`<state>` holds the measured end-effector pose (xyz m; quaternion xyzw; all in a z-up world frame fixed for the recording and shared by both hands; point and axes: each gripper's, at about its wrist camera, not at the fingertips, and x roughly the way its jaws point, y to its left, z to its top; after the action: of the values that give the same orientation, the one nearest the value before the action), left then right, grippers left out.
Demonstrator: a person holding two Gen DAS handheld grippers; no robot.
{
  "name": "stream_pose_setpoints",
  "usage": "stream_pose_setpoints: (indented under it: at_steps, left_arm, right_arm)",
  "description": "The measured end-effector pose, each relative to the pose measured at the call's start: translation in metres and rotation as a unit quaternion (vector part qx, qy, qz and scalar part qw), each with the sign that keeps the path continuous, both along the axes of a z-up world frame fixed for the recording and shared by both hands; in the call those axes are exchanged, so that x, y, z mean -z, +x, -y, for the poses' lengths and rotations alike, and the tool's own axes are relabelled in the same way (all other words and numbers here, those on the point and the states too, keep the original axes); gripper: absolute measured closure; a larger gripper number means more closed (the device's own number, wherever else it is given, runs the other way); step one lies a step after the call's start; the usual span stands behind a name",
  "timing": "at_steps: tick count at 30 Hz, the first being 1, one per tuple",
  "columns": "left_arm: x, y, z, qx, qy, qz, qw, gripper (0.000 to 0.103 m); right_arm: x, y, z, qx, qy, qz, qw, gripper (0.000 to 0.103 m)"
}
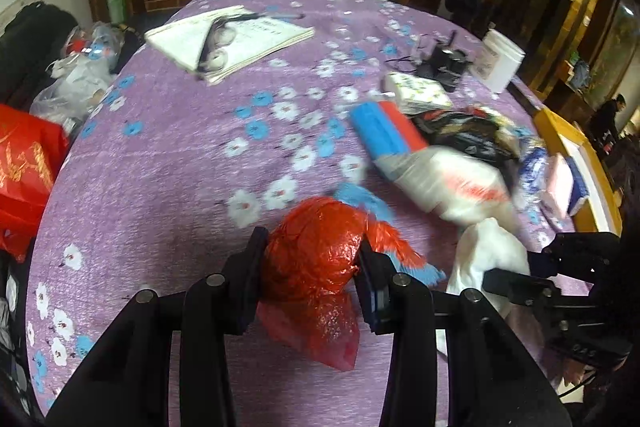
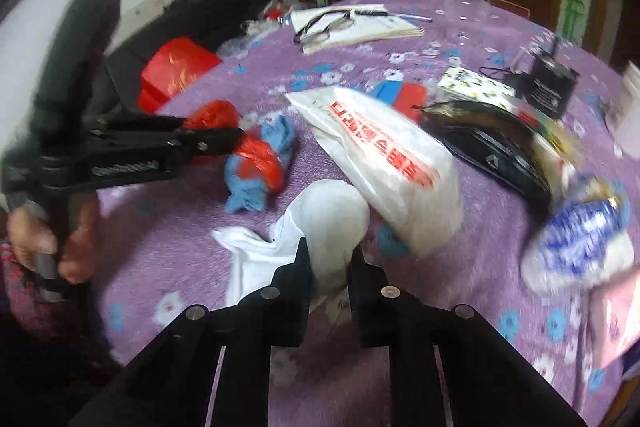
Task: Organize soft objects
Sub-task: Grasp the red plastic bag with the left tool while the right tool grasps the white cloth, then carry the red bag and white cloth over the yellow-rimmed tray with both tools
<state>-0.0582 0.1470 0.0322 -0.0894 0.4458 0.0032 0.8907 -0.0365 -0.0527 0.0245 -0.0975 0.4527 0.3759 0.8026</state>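
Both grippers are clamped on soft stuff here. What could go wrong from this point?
1. The left gripper pinches a crinkly red plastic bundle; its loose tail hangs below the fingers and might slip or tear.
2. The right gripper holds the white cloth near one end; the trailing part could drag along the tablecloth.
3. The cloth lies close to the white printed bag, so a lift may nudge it.

Two wrist cameras, low and close over a purple flowered table (image 1: 160,155).

The left view looks along its fingers toward the far cabinet, the right gripper (image 1: 532,279) at its right edge. The right view faces the same way, the left gripper (image 2: 216,135) at its left. Both share the white printed bag (image 1: 448,183) (image 2: 384,163) and far papers (image 1: 228,39) (image 2: 356,25).
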Motion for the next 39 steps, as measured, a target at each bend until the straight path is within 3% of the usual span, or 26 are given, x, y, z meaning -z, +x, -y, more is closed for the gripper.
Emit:
stream_pose_setpoints:
  at_steps: [12,23,34,39]
  left_arm:
    - [-0.026,0.009,0.088,0.103,0.010,0.020,0.9944,0.065]
    - [-0.046,0.027,0.191,0.196,0.024,0.024,0.9800,0.065]
    - [-0.063,0.057,0.279,0.255,0.021,0.018,0.9665,0.065]
    - [-0.071,0.082,0.318,0.271,0.022,0.016,0.9622,0.065]
  right_arm:
    - [-0.035,-0.003,0.089,0.088,0.102,0.014,0.991,0.086]
    - [-0.054,-0.001,0.193,0.192,0.158,0.035,0.968,0.085]
    - [-0.067,-0.004,0.285,0.285,0.179,0.060,0.940,0.084]
    - [-0.074,0.001,0.321,0.316,0.157,0.071,0.933,0.083]
